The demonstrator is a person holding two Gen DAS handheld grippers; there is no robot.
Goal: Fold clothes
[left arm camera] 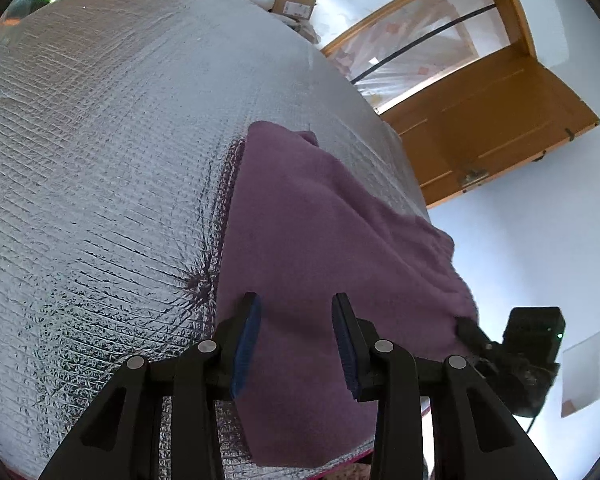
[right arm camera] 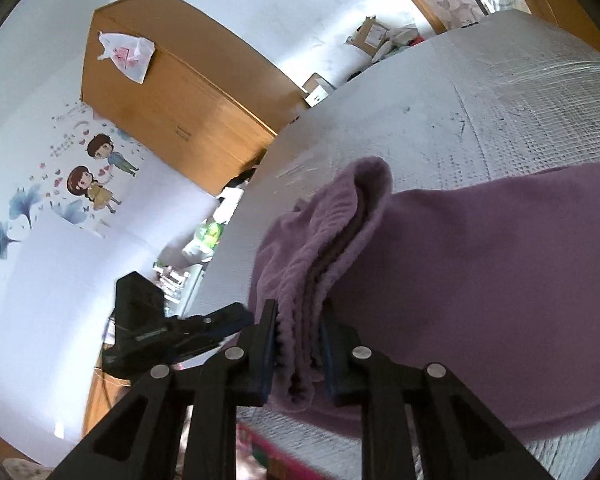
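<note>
A purple fleece cloth lies on the silver quilted mat, draped toward the mat's right edge. My left gripper hovers over the near part of the cloth with its jaws apart and nothing pinched between the blue pads. In the right wrist view, my right gripper is shut on a bunched, several-layered edge of the cloth, which rises in a fold ahead of the fingers. The right gripper also shows at the cloth's right edge in the left wrist view. The left gripper appears to the left of the right one.
The mat covers a table whose edge runs just beside the cloth. A wooden door stands beyond that edge and cardboard boxes lie at the far end. A wooden wardrobe with a plastic bag hung on it stands against the wall.
</note>
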